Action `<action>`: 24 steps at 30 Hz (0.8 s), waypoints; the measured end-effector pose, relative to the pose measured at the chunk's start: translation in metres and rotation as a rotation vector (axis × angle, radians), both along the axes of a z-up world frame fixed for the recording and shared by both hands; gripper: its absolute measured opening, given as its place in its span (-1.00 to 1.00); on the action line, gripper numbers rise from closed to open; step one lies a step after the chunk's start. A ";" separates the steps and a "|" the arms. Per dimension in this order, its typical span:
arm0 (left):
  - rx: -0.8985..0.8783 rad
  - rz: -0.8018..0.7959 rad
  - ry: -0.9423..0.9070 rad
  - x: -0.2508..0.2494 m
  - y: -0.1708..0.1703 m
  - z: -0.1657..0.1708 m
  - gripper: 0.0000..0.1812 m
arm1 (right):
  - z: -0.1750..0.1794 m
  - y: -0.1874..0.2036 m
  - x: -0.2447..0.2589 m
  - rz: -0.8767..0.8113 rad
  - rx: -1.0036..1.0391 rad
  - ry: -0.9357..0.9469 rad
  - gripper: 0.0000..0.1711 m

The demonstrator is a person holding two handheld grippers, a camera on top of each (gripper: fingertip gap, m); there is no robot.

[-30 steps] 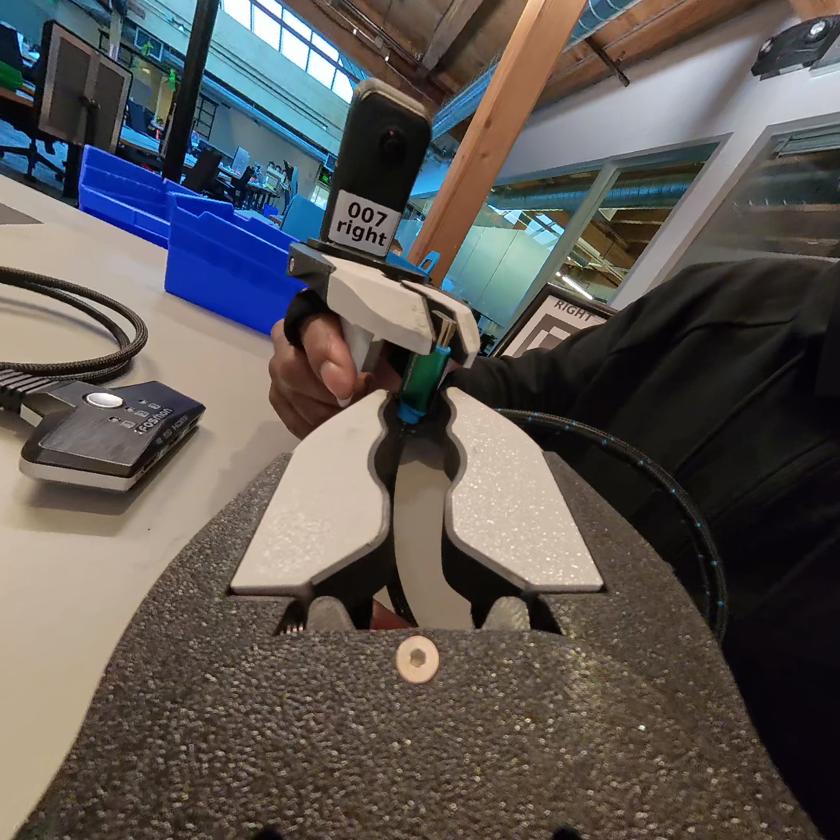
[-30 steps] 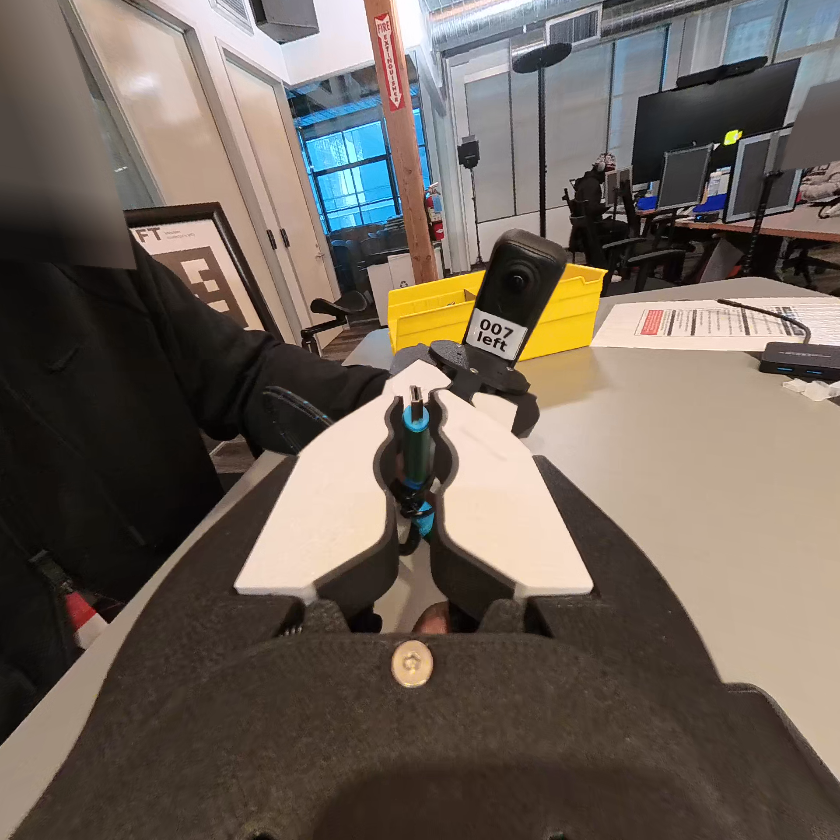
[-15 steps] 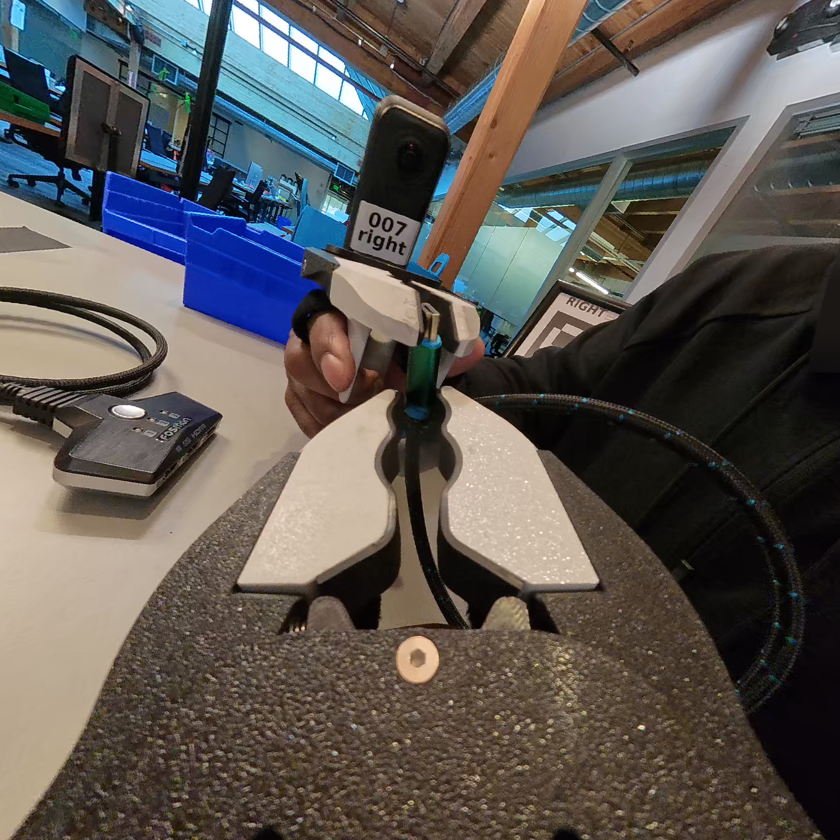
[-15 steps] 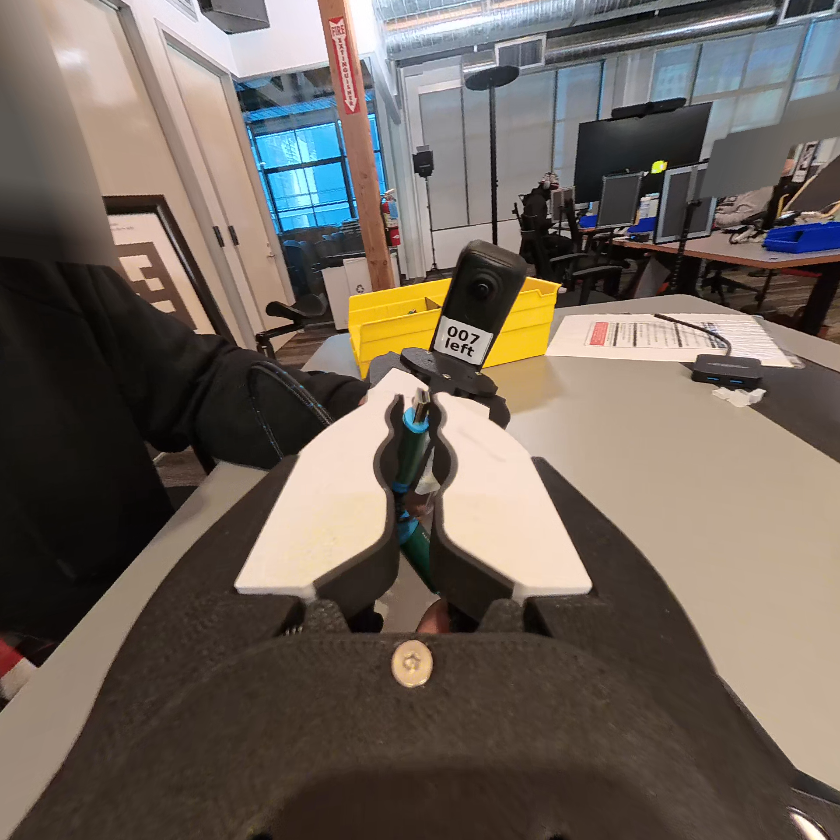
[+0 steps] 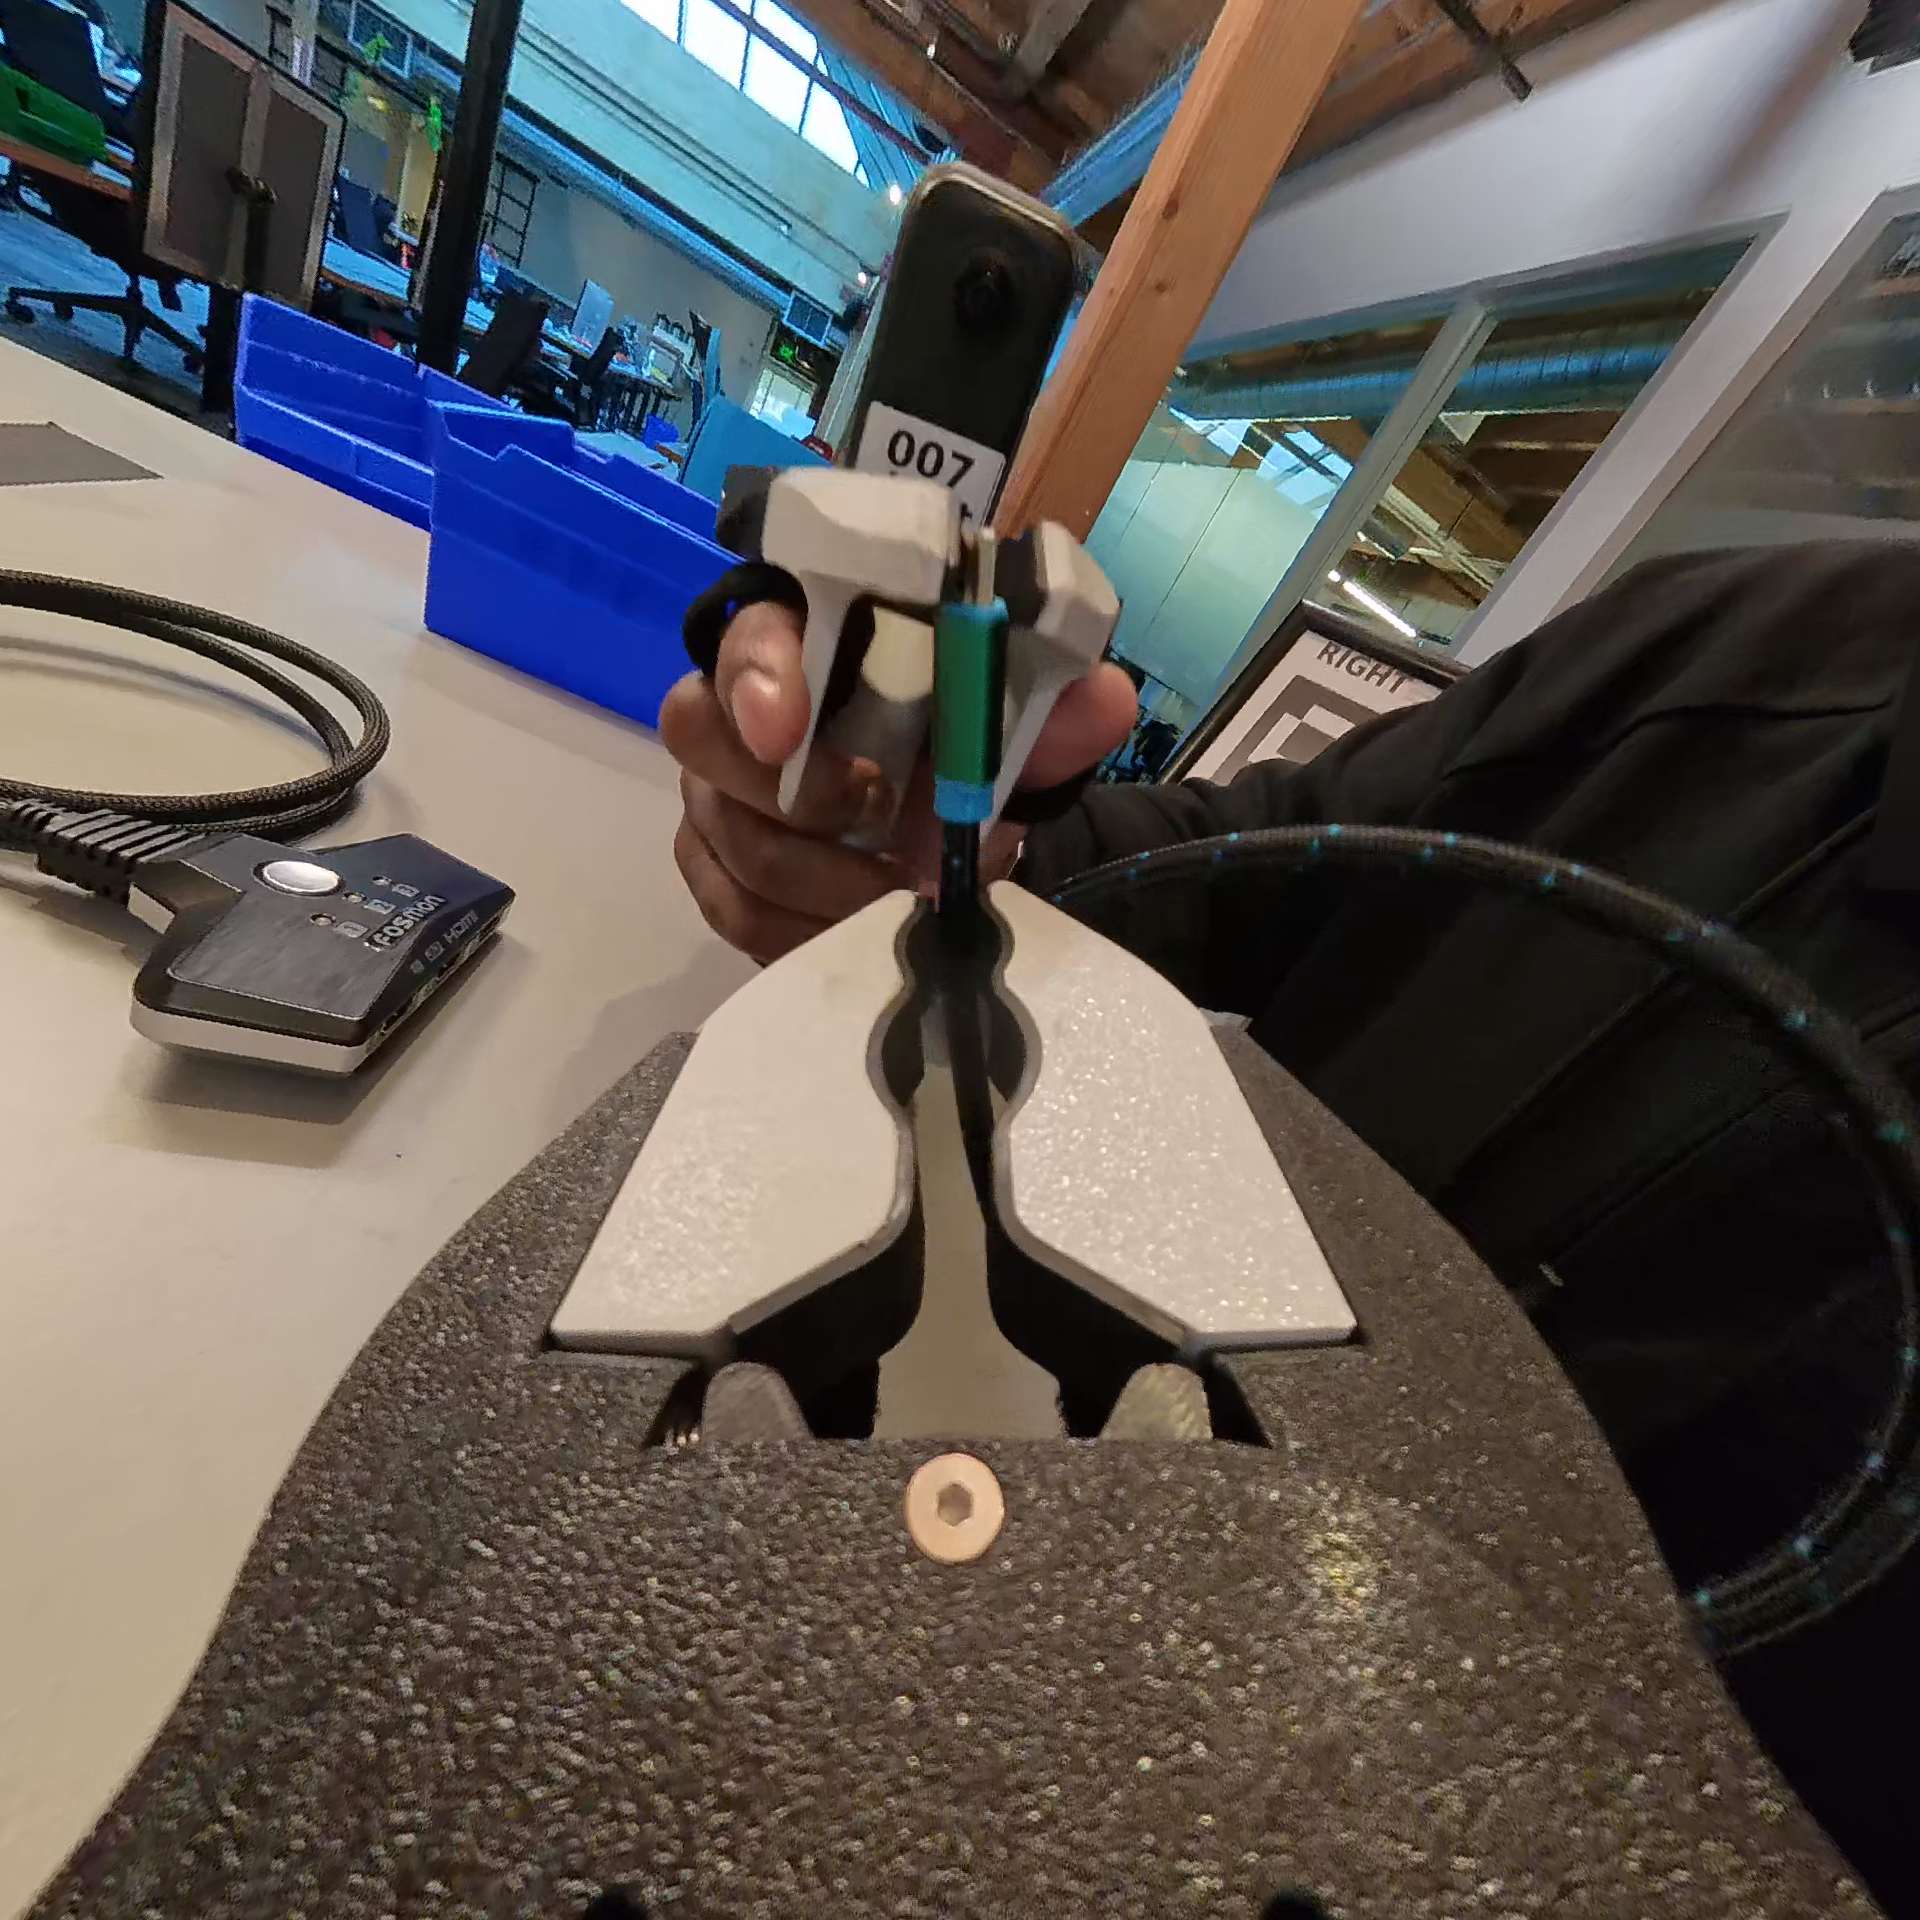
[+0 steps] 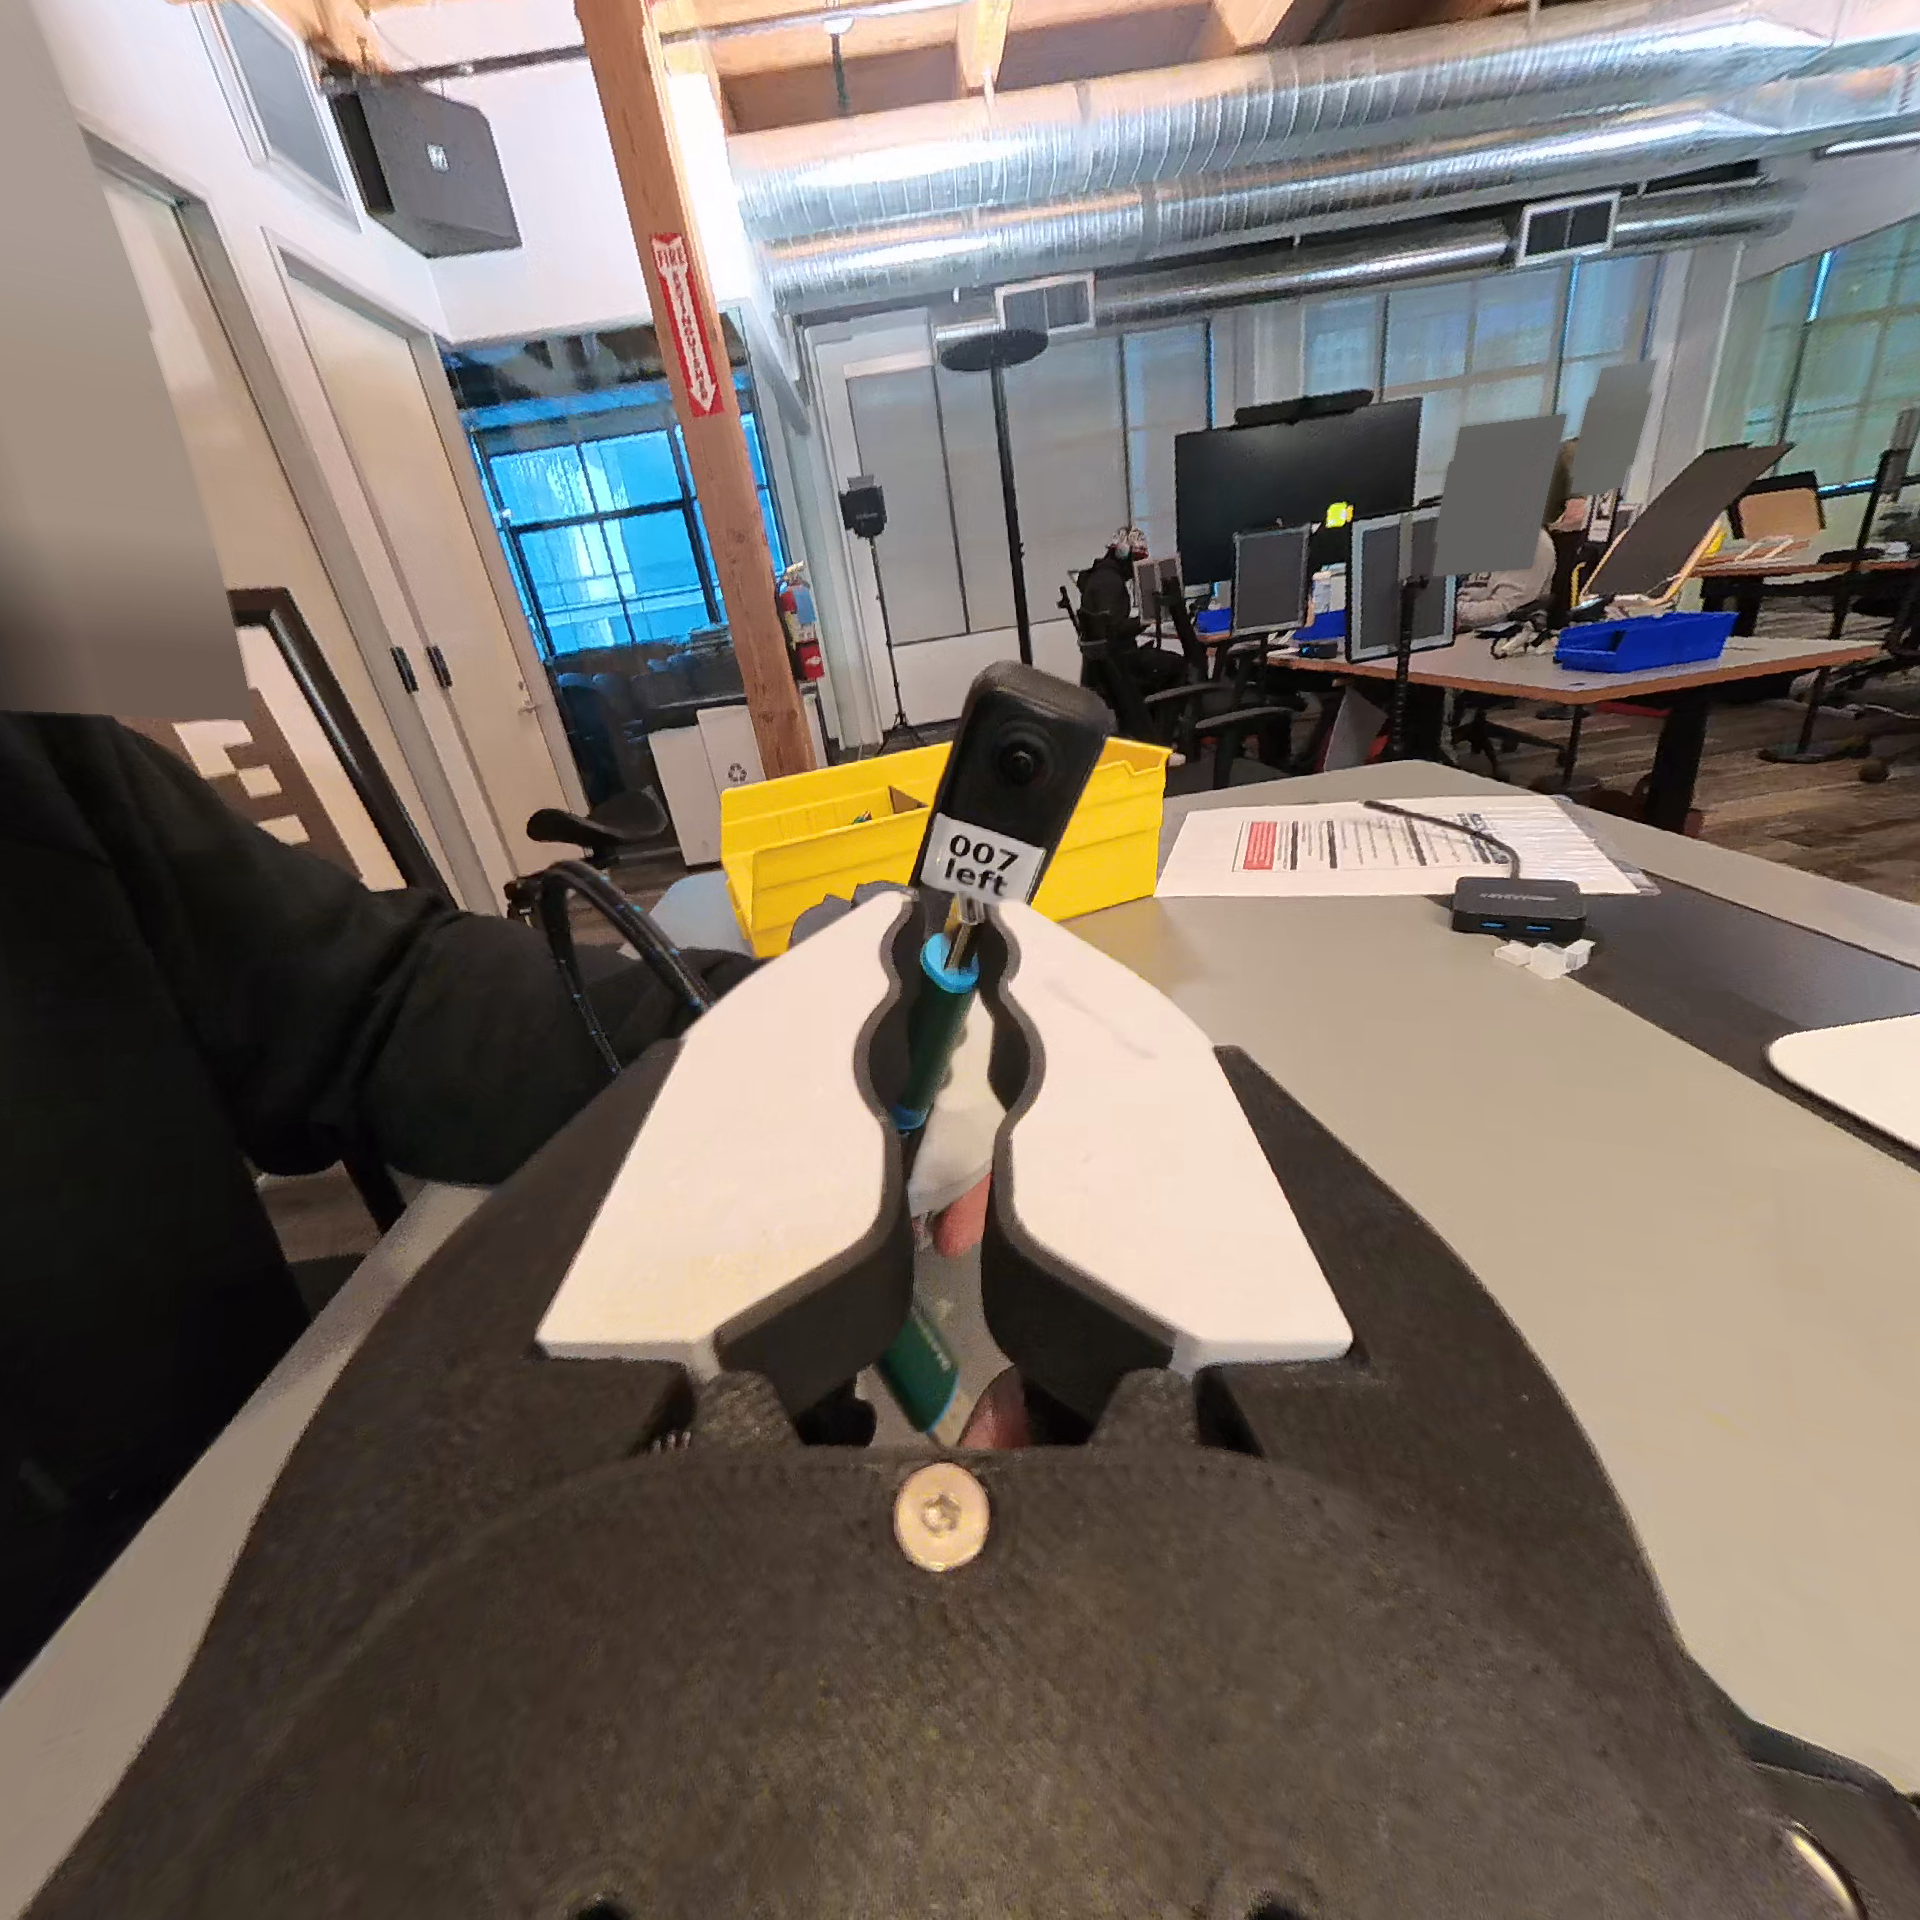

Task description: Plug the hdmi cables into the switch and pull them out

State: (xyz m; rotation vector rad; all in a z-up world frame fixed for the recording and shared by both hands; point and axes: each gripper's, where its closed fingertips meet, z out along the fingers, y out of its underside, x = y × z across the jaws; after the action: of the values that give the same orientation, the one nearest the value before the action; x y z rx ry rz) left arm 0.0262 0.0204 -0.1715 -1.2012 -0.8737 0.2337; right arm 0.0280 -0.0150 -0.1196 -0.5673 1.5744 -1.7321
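A black HDMI switch (image 5: 312, 956) lies on the grey table (image 5: 156, 1299) at the left, with a thick braided cable (image 5: 312, 707) plugged into its far end. My left gripper (image 5: 956, 906) is shut on a thin black cable (image 5: 961, 1039) just below its green plug (image 5: 966, 696). The plug stands upright between the white fingers (image 5: 862, 551) of my right gripper. In the right wrist view my right gripper (image 6: 951, 920) is shut on the green plug (image 6: 935, 1029), which has a blue collar. The cable loops off to the right (image 5: 1714, 956).
Blue bins (image 5: 561, 561) stand behind the switch. A person's black sleeve (image 5: 1558, 831) fills the right side. In the right wrist view a yellow bin (image 6: 831, 842), a paper sheet (image 6: 1392, 847) and a small black hub (image 6: 1517, 906) sit on the table farther off. One gripper's finger ends stand about 6 cm off the other's.
The green plug has moved out of my left fingertips, which now pinch the cable below it. My right gripper has come closer to the left one. Both views have tilted up.
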 end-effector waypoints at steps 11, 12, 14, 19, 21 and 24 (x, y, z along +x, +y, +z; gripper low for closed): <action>-0.312 -0.142 -0.178 0.014 0.029 -0.043 -1.00 | 0.037 0.001 -0.088 -0.172 -0.042 -0.240 -0.94; -0.301 -0.103 -0.211 0.008 0.022 -0.046 -1.00 | 0.036 0.003 -0.087 -0.134 -0.017 -0.258 -0.94; -0.259 -0.046 -0.235 0.003 0.006 -0.045 -1.00 | 0.029 0.001 -0.079 -0.094 0.024 -0.250 -0.94; -0.196 0.144 -0.141 0.000 -0.041 -0.026 -0.90 | 0.010 -0.004 -0.048 0.025 0.111 -0.242 -0.95; -0.111 0.215 -0.092 -0.005 -0.052 -0.010 -0.78 | 0.006 -0.005 -0.037 0.063 0.127 -0.264 -0.95; 0.024 0.196 -0.037 -0.011 -0.039 0.005 -0.68 | -0.003 -0.007 -0.017 0.107 0.152 -0.250 -0.95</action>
State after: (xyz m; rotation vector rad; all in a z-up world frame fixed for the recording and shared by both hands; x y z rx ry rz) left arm 0.0147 -0.0184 -0.1664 -1.1012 -1.0246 0.3594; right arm 0.0107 -0.0221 -0.1230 -0.3385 1.4557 -1.5239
